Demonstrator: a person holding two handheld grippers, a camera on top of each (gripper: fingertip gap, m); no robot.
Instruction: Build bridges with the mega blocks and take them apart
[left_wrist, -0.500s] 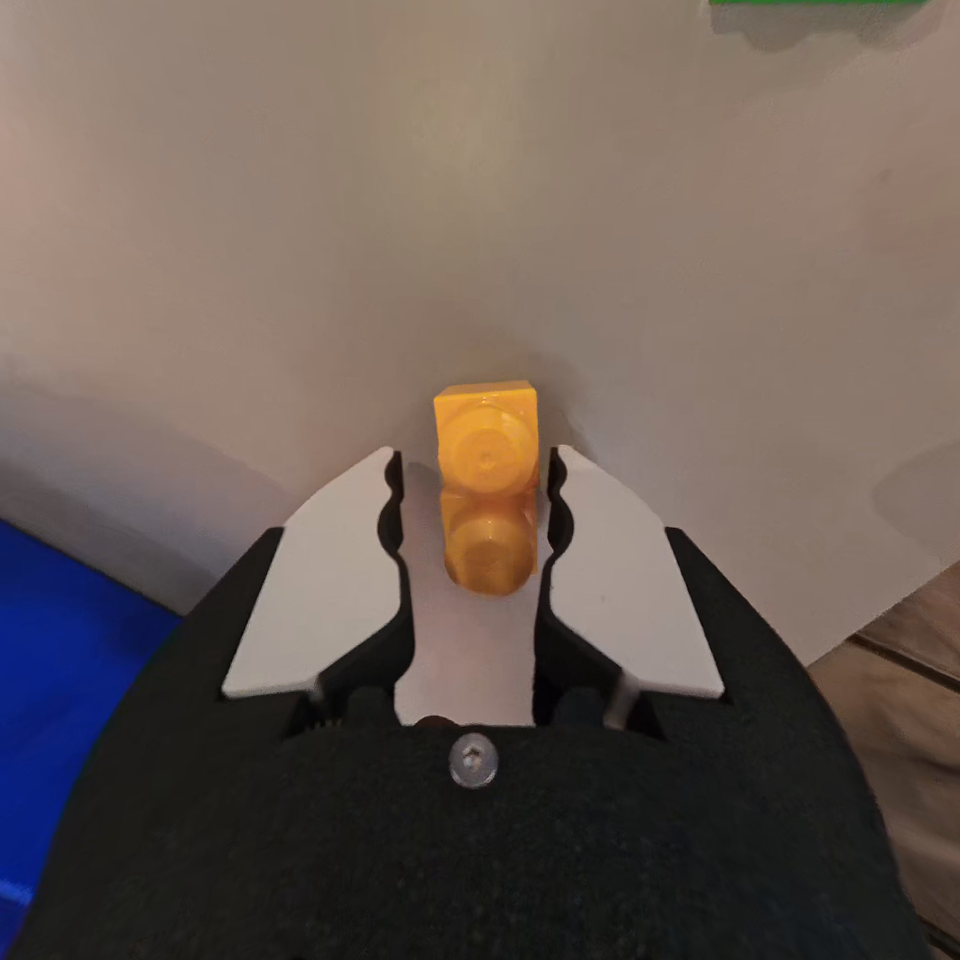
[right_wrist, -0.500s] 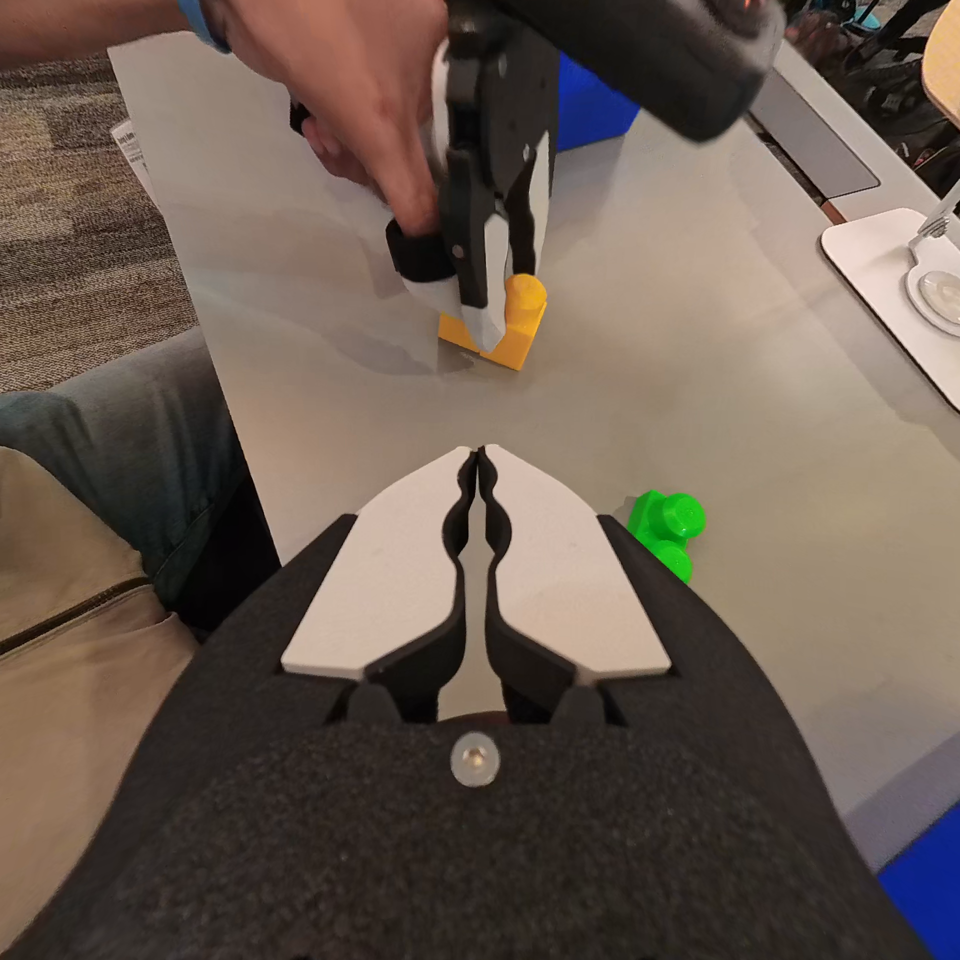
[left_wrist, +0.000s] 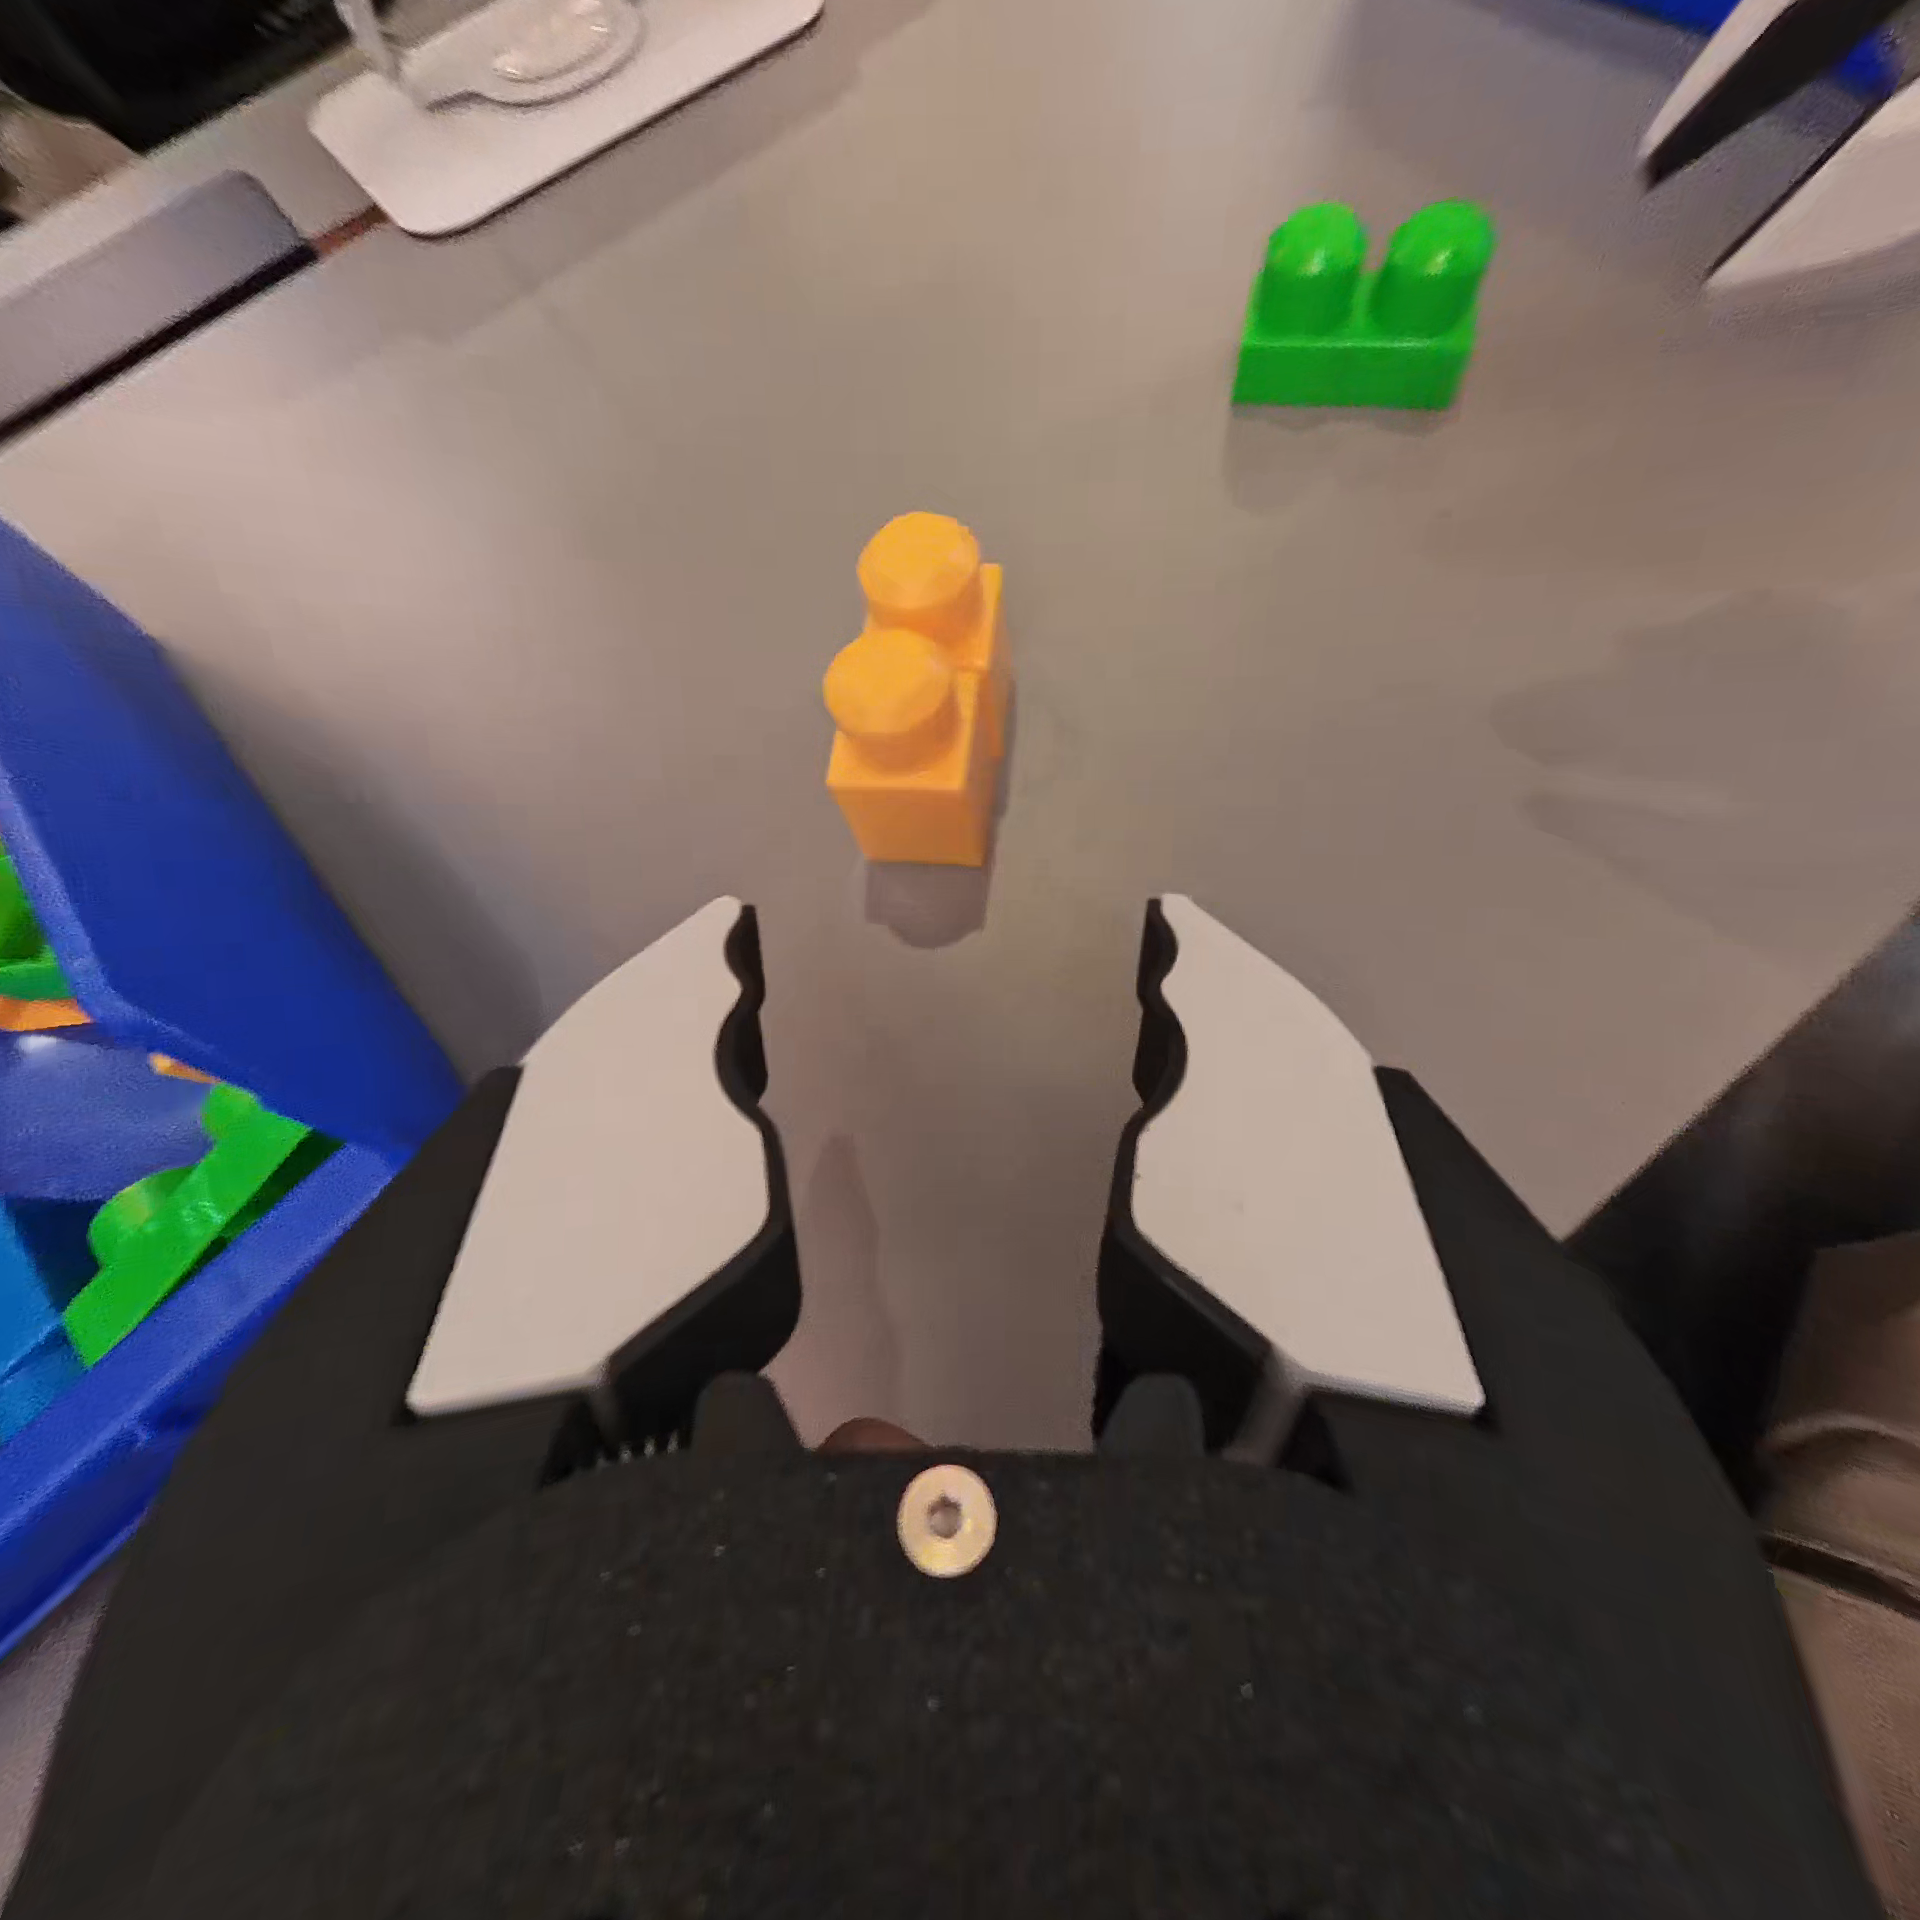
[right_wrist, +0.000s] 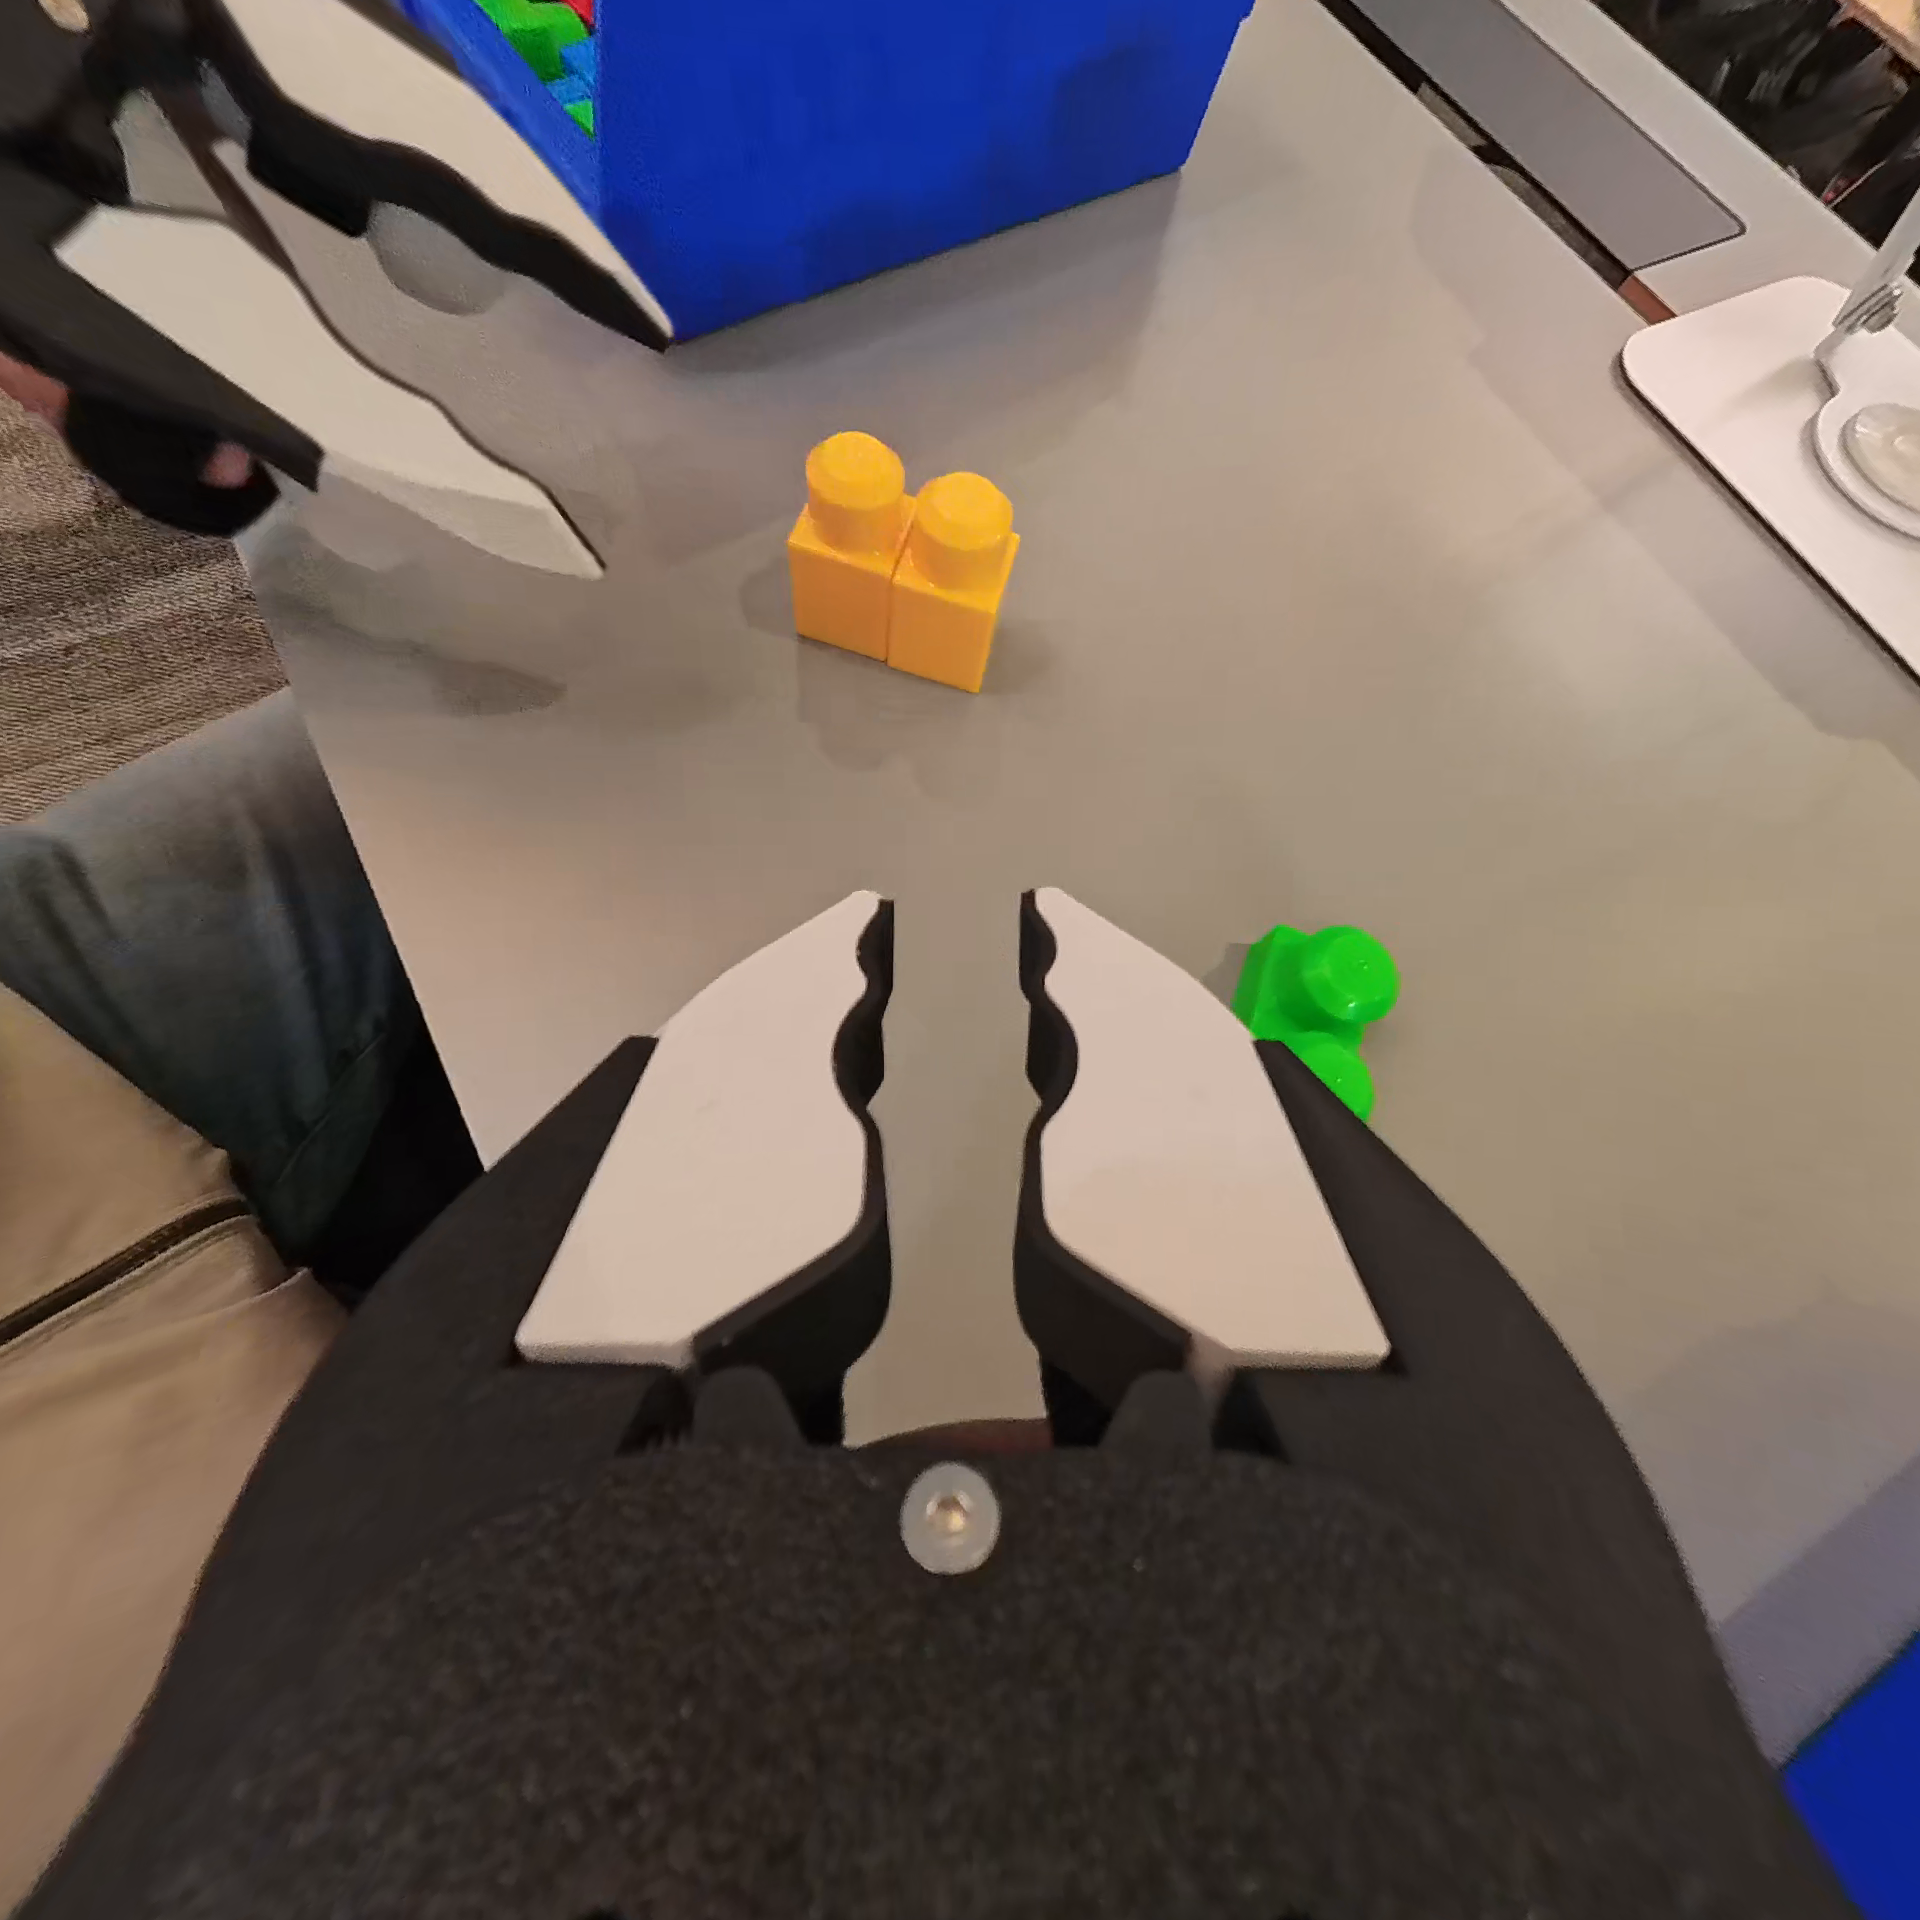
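Two single-stud orange blocks (left_wrist: 920, 707) stand side by side, touching, on the grey table (left_wrist: 1351, 727); they also show in the right wrist view (right_wrist: 899, 571). A green two-stud block (left_wrist: 1356, 312) stands upright farther right; in the right wrist view it (right_wrist: 1320, 1003) lies just right of my right gripper. My left gripper (left_wrist: 945, 914) is open and empty, just short of the orange blocks. It also shows raised at upper left in the right wrist view (right_wrist: 623, 447). My right gripper (right_wrist: 956, 899) is partly open and empty above the table.
A blue bin (right_wrist: 904, 135) holding several green, blue and orange blocks stands behind the orange blocks; it sits at the left in the left wrist view (left_wrist: 187, 935). A white mat (right_wrist: 1766, 436) with a glass lies at the right. A person's legs are at the table's near edge.
My left gripper has let go of the orange block, opened wide and pulled back and up. My right gripper has opened from shut. The orange blocks stay on the table.
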